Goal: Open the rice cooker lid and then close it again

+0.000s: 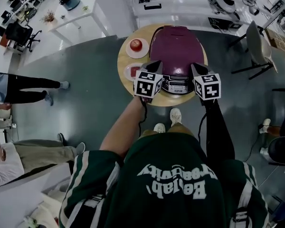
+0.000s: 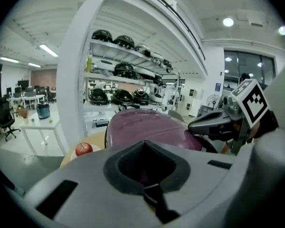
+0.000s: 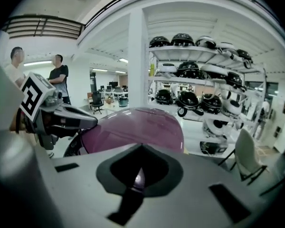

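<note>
Two tongs close in on a purple rice cooker (image 1: 175, 46) at the front of a round worktop (image 1: 121, 60), as the head view shows. The left tongs (image 1: 156, 65) are at its front-left corner and the right tongs (image 1: 194, 68) at its front-right. Whether either touches it cannot be told. An apple (image 1: 136, 44) sits on a plate beside the cooker.

In the left gripper view, the left tongs (image 2: 146, 167) are pressed together on nothing, with the domed lid (image 2: 142, 127) down just beyond them.

In the right gripper view, the right tongs (image 3: 138, 175) are likewise closed and empty, facing the same lowered lid (image 3: 133, 127).

As I judge it, no part of the job is done yet: both the lifting and the closing remain.
</note>
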The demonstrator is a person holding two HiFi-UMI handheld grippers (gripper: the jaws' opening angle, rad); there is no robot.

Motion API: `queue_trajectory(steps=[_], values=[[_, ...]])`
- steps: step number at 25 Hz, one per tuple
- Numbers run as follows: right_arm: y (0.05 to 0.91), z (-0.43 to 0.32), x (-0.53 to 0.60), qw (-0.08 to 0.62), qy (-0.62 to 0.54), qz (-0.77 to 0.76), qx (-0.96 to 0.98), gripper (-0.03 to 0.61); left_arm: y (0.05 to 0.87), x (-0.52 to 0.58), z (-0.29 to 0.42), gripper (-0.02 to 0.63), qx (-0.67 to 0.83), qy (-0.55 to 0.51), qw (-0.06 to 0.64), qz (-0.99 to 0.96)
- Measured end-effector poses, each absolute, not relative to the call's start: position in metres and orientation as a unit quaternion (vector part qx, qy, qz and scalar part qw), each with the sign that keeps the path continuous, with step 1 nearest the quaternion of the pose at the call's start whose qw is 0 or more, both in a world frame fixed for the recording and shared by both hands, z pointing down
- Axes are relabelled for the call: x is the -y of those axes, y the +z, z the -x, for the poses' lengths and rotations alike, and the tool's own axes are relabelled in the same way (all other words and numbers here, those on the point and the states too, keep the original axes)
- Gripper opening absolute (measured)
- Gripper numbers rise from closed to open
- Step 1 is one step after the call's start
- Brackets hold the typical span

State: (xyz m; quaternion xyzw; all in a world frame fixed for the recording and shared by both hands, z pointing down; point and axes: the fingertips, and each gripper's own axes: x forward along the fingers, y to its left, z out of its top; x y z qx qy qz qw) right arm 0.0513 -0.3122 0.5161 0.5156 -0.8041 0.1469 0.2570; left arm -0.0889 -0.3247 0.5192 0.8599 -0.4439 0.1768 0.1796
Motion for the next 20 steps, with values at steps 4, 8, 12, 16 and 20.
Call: queue_trajectory(steps=[4, 8, 12, 16, 20], values=[[0.516, -0.053, 0.313, 0.247, 0.151, -0.518, 0.805, 0.003, 0.52, 0.325, 0.089, -0.005, 0.458, 0.163, 0.173, -0.856], [0.516, -0.054, 0.313, 0.238, 0.152, -0.519, 0.806, 0.003, 0.519, 0.325, 0.09, -0.005, 0.472, 0.145, 0.176, -0.851], [0.516, -0.052, 0.311, 0.222, 0.146, -0.514, 0.816, 0.003, 0.519, 0.323, 0.091, -0.005, 0.484, 0.142, 0.139, -0.852], [0.493, -0.056, 0.309, 0.161, 0.123, -0.518, 0.831, 0.003, 0.503, 0.321, 0.095, -0.005, 0.501, 0.132, 0.103, -0.849], [0.457, -0.056, 0.311, 0.127, 0.07, -0.534, 0.833, 0.003, 0.464, 0.323, 0.103, -0.005, 0.519, 0.105, 0.056, -0.846]])
